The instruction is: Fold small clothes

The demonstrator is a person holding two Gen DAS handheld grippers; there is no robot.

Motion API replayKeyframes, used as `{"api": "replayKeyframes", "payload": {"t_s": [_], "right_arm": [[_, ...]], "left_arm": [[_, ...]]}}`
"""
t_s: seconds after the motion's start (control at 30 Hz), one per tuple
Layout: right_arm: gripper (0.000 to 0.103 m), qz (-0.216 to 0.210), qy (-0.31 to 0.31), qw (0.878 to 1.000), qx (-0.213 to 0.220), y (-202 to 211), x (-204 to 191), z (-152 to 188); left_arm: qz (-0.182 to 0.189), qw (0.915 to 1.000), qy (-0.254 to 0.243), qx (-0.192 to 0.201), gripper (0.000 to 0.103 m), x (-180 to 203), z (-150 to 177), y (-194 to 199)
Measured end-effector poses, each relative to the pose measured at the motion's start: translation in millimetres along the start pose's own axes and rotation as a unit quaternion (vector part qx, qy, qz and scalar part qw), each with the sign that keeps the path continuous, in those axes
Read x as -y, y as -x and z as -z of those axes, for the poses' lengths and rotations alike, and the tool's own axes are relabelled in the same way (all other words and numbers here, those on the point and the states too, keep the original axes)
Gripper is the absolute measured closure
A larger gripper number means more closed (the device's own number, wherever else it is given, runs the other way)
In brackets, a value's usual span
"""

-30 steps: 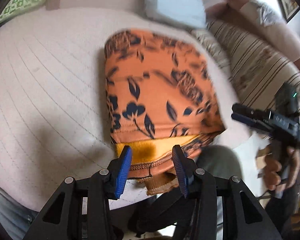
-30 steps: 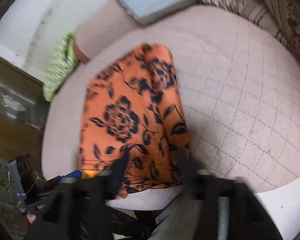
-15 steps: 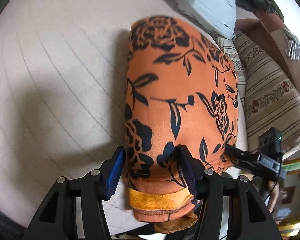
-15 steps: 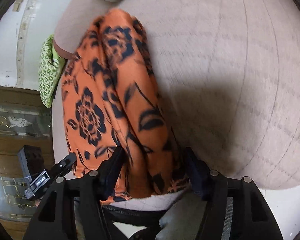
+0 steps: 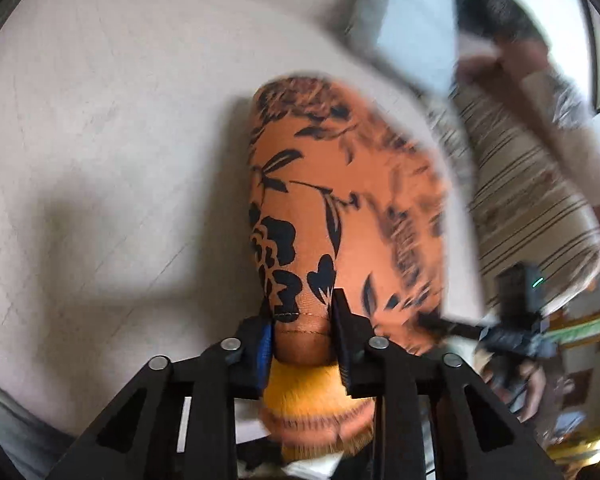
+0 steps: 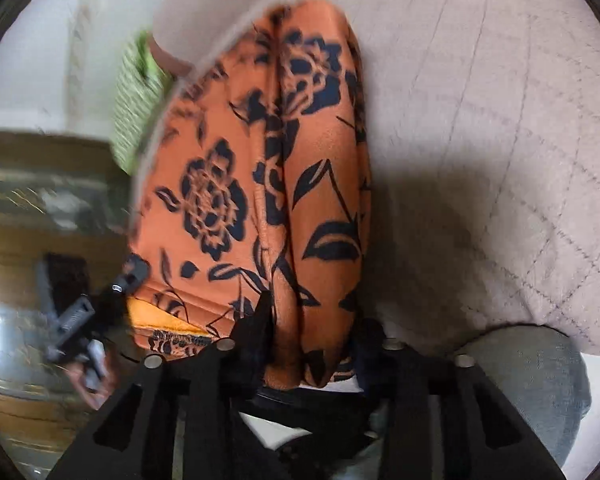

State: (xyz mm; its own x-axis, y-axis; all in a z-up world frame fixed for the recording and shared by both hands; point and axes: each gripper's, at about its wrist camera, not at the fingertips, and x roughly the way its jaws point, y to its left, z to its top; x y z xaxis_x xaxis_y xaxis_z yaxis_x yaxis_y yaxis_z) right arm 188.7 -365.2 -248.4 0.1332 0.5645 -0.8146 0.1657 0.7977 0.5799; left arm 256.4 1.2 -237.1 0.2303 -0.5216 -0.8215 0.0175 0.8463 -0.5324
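Observation:
An orange garment with a dark floral print lies on a pale quilted cushion, its near end hanging over the front edge. My left gripper is shut on the garment's near left part, with cloth bunched between the fingers and a yellow fleece lining showing below. My right gripper is shut on the garment's near right part. Each gripper shows blurred in the other's view: the right one and the left one.
The quilted cushion spreads wide on both sides of the garment. A striped sofa cushion and a pale pillow lie at the back right. A green patterned cushion sits at the far left. Grey trousers show by the cushion's edge.
Both grippers moved in over the garment's near edge and closed on the cloth. The garment bunched narrower between them.

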Motion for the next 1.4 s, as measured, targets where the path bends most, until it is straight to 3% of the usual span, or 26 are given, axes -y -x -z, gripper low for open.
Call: {"api": "replayKeyframes", "payload": {"t_s": [0.07, 0.1, 0.13, 0.17, 0.2, 0.27, 0.37, 0.53, 0.67, 0.73, 0.87, 0.93, 0.97, 1.0, 1.1, 1.17, 1.27, 1.4], "right_arm": [[0.059, 0.003, 0.005, 1.0, 0.014, 8.9, -4.9, -0.7], [0.052, 0.005, 0.01, 0.999, 0.038, 22.5, -8.3, -1.6], [0.045, 0.008, 0.015, 0.999, 0.051, 31.2, -9.3, -2.3], [0.026, 0.013, 0.021, 0.997, 0.068, 40.7, -12.6, -5.6], [0.017, 0.019, 0.03, 0.995, 0.088, 50.8, -16.6, -12.4], [0.016, 0.016, 0.037, 0.994, 0.097, 55.5, -20.7, -30.9], [0.016, 0.003, 0.034, 0.993, 0.114, 53.0, -27.0, -67.1], [0.017, -0.012, 0.017, 0.995, 0.097, 15.9, -23.7, -124.7], [0.026, -0.023, -0.016, 0.996, 0.082, -11.8, -8.6, -148.8], [0.031, -0.04, -0.03, 0.996, 0.071, -19.5, -0.8, -148.2], [0.031, -0.053, -0.025, 0.995, 0.08, -24.9, 7.7, -136.4], [0.036, -0.053, -0.031, 0.995, 0.081, -28.1, 4.7, -137.8], [0.051, -0.059, -0.035, 0.995, 0.072, -30.8, 4.2, -139.1], [0.068, -0.074, -0.044, 0.994, 0.062, -31.5, 4.6, -139.0], [0.074, -0.062, -0.019, 0.995, 0.072, -17.7, -14.1, -143.1], [0.075, -0.075, 0.006, 0.994, 0.084, -6.5, -33.8, -150.8], [0.075, -0.098, 0.043, 0.989, 0.099, 3.1, -74.1, -182.5], [0.075, -0.104, 0.073, 0.986, 0.106, -11.0, -115.2, -238.2]], "left_arm": [[-0.001, 1.0, 0.0, 0.001, 0.074, -8.1, 4.8, 2.2], [0.003, 0.9999, -0.003, 0.011, 0.072, -9.8, 4.5, 9.0], [0.005, 0.9996, -0.008, 0.025, 0.07, -9.8, 2.6, 17.3], [0.006, 0.9992, -0.012, 0.037, 0.063, -7.8, -0.5, 24.0], [0.006, 0.9986, -0.014, 0.05, 0.052, -7.3, -2.7, 30.7], [-0.003, 0.9976, -0.007, 0.069, 0.046, -4.3, -17.3, 36.9], [-0.011, 0.9969, 0.017, 0.076, 0.046, -4.9, -44.5, 31.6], [0.014, 0.9983, 0.039, 0.042, 0.046, -7.2, -92.8, -11.4], [0.03, 0.9974, 0.065, 0.013, 0.046, -20.4, -113.3, -50.5], [0.051, 0.9955, 0.079, 0.011, 0.046, -23.3, -116.1, -64.4], [0.09, 0.9897, 0.11, 0.008, 0.04, -44.1, -111.9, -81.8], [0.125, 0.9836, 0.13, 0.008, 0.052, -52.8, -111.5, -91.4], [0.127, 0.9833, 0.131, 0.006, 0.061, -52.6, -112.9, -92.5], [0.126, 0.9834, 0.13, 0.007, 0.07, -51.1, -114.1, -89.9], [0.15, 0.982, 0.113, 0.022, 0.075, -44.1, -118.8, -64.0], [0.143, 0.9852, 0.081, 0.051, 0.075, -37.4, -129.1, -37.4], [0.157, 0.9815, 0.081, 0.075, 0.075, -46.3, -159.4, -3.1], [0.135, 0.9818, 0.073, 0.112, 0.074, -59.4, -208.5, 27.0]]}}
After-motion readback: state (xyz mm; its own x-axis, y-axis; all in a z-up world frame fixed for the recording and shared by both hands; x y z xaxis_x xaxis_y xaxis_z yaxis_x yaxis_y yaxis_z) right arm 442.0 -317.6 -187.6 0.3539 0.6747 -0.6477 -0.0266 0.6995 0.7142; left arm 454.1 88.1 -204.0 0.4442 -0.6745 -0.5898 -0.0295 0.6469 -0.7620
